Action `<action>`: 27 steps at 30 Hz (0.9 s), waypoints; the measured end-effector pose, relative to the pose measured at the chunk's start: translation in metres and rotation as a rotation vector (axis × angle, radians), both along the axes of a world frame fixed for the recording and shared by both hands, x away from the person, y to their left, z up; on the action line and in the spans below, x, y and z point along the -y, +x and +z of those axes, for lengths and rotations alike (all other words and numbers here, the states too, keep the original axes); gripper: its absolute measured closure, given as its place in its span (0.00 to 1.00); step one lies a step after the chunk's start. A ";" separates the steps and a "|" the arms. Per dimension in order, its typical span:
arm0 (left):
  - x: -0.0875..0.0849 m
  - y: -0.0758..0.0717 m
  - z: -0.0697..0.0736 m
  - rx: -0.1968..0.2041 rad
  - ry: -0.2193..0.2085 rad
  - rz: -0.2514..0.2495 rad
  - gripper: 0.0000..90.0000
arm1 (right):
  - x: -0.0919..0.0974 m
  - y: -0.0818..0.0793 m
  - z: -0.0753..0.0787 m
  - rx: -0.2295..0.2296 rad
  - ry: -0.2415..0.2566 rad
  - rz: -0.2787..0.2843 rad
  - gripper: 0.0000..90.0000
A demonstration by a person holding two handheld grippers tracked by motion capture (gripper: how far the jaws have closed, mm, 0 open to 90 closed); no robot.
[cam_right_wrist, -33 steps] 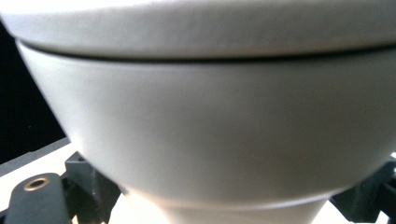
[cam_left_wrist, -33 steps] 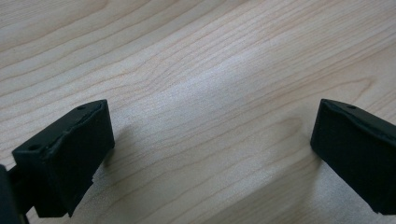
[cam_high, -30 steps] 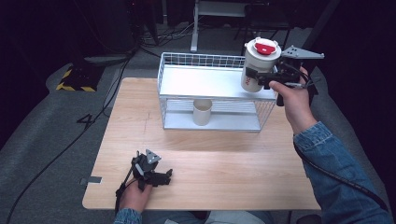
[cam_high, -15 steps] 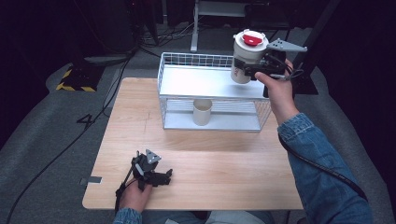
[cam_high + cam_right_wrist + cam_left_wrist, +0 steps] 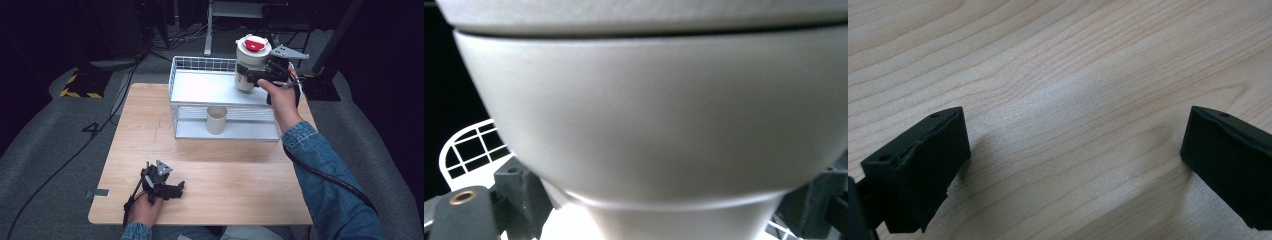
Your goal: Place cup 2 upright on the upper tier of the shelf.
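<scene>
1. White lidded cup (image 5: 251, 62) with a red cap sits clamped in the right gripper (image 5: 258, 78) – held upright above the top shelf of the wire rack (image 5: 200, 90).
2. Step in hand, as I judge it: carrying the cup over the shelf for placing.
3. Next move calls for lowering it level onto a bare part of the shelf before letting go.
4. Left gripper (image 5: 167, 188) rests on the wooden table (image 5: 235, 170), jaws wide apart – holding nothing.
5. A smaller beige cup (image 5: 216, 120) stands on the lower shelf.

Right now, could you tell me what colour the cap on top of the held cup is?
Red, on the white cup; the high view shows it best.
</scene>
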State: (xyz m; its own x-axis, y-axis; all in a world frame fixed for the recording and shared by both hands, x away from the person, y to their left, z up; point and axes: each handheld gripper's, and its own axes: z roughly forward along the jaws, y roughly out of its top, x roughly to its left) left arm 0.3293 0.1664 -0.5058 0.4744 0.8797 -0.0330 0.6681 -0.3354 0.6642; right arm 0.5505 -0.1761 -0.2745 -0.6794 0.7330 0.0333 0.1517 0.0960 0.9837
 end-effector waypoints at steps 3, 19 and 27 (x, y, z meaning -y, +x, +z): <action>0.000 0.000 0.000 0.000 0.003 -0.003 0.00 | -0.002 0.003 -0.005 -0.015 0.003 -0.006 0.15; 0.000 0.000 0.000 0.001 0.001 0.000 0.00 | -0.005 0.009 -0.019 -0.032 -0.006 -0.010 0.14; 0.000 0.000 0.000 0.000 0.001 0.000 0.00 | -0.004 0.007 -0.017 -0.051 -0.025 -0.010 0.14</action>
State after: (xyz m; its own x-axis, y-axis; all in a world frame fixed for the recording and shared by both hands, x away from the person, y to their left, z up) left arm 0.3293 0.1664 -0.5058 0.4747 0.8796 -0.0319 0.6678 -0.3362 0.6641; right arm 0.5579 -0.1720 -0.2913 -0.6700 0.7408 0.0488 0.2024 0.1191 0.9720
